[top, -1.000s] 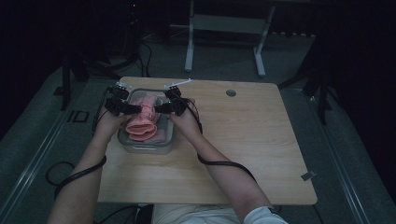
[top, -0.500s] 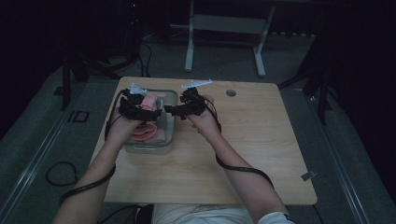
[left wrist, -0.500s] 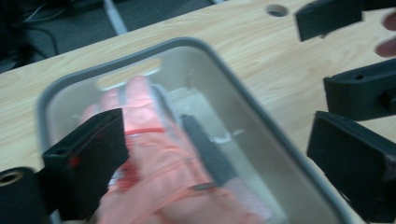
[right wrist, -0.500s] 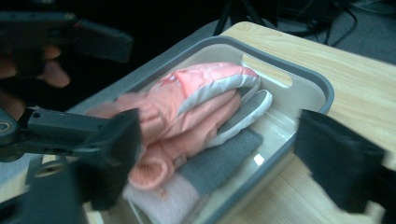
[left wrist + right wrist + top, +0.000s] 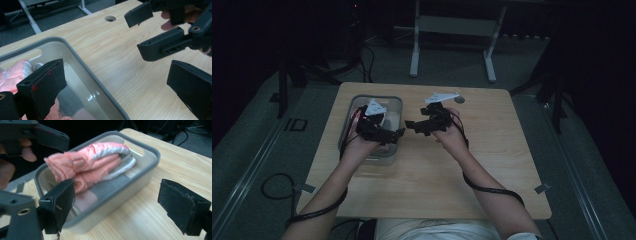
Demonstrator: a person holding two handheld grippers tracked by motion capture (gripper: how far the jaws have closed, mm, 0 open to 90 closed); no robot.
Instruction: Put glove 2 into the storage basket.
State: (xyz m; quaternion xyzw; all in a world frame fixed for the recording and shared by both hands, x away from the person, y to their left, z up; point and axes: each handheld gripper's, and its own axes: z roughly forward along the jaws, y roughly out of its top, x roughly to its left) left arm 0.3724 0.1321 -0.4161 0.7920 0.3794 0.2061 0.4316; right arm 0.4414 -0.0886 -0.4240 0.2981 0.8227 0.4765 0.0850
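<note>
Both my grippers gape empty — the pink jacket [image 5: 92,165] in the bin [image 5: 150,160] looks soft, light; I'd pinch a thick fold.

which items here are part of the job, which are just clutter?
In the job:
- pink cloth, folded in the tub
- grey tub
- left tool, open
- right tool, open

Lying about:
- hole in the table
- metal frame on the floor

Pink cloth [image 5: 10,77] partly behind left gripper's jaws.
</note>
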